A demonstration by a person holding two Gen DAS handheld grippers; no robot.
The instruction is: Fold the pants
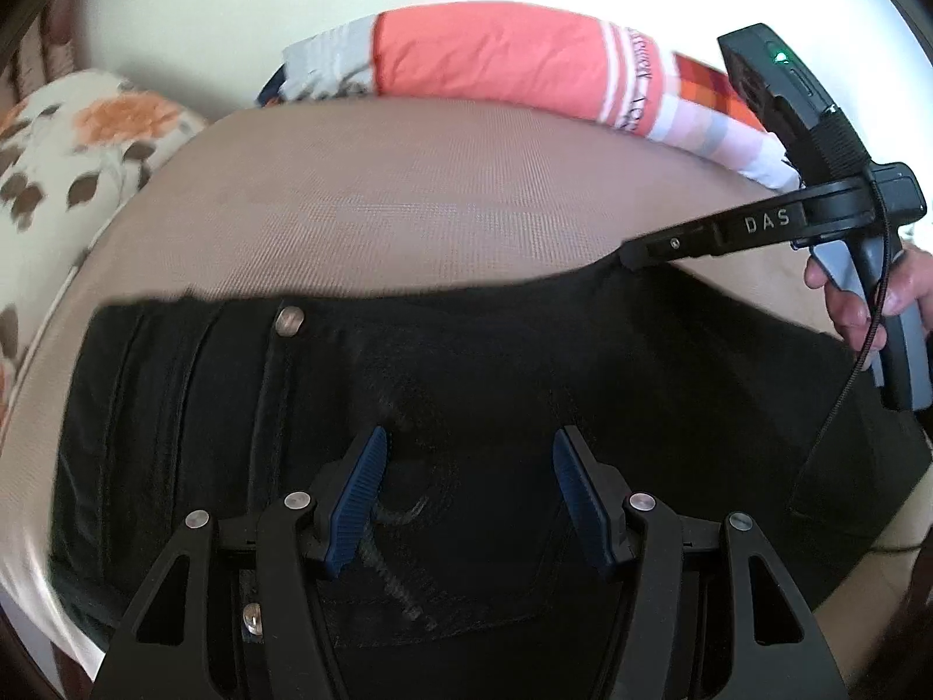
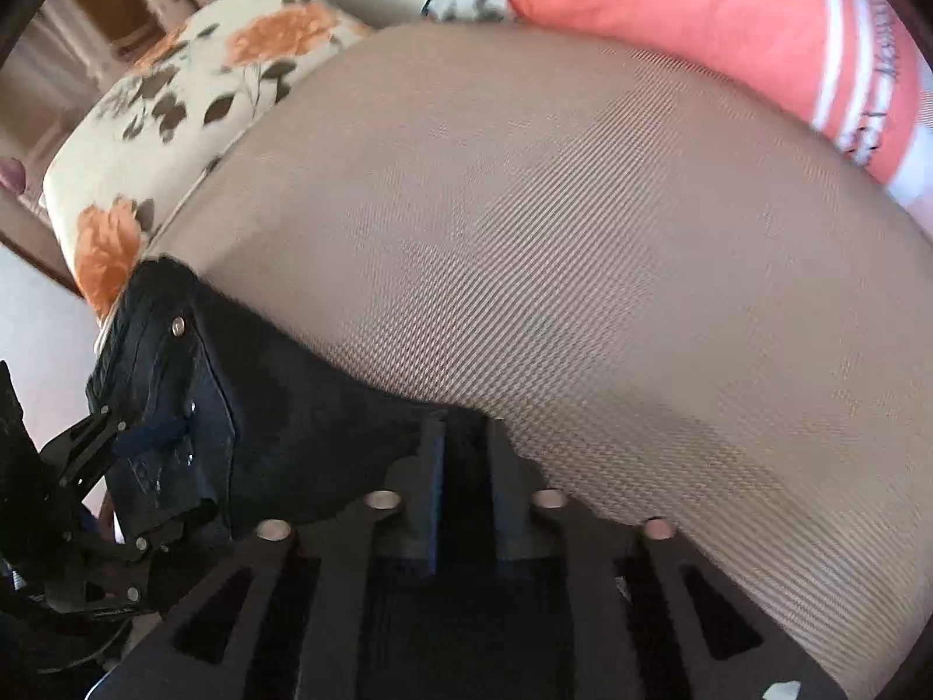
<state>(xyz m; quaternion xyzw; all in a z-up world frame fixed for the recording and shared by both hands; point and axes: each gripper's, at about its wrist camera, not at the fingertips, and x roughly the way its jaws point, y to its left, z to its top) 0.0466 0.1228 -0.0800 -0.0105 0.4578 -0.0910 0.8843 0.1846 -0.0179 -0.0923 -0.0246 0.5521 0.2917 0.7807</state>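
Note:
Black pants [image 1: 466, 373] lie folded on a tan mesh-weave cushion [image 1: 379, 204], with a metal button [image 1: 287, 319] near the waist at the left. My left gripper [image 1: 469, 466] hovers over the pants with its blue pads [image 1: 361, 490] wide apart and nothing gripped. From the right, a person's hand [image 1: 874, 297] brings in my right gripper [image 1: 632, 254], whose tip sits at the pants' far edge. In the right wrist view its fingers [image 2: 431, 466] stand close together with black cloth of the pants [image 2: 303, 408] between them. The left gripper [image 2: 134, 443] shows at that view's left edge.
A coral-orange garment [image 1: 495, 52] with white stripes lies along the cushion's far edge, beside a plaid cloth [image 1: 711, 87]. A floral pillow [image 1: 76, 140] sits at the left. Bare tan cushion [image 2: 583, 262] stretches beyond the pants. A cable [image 1: 845, 385] hangs from the right gripper.

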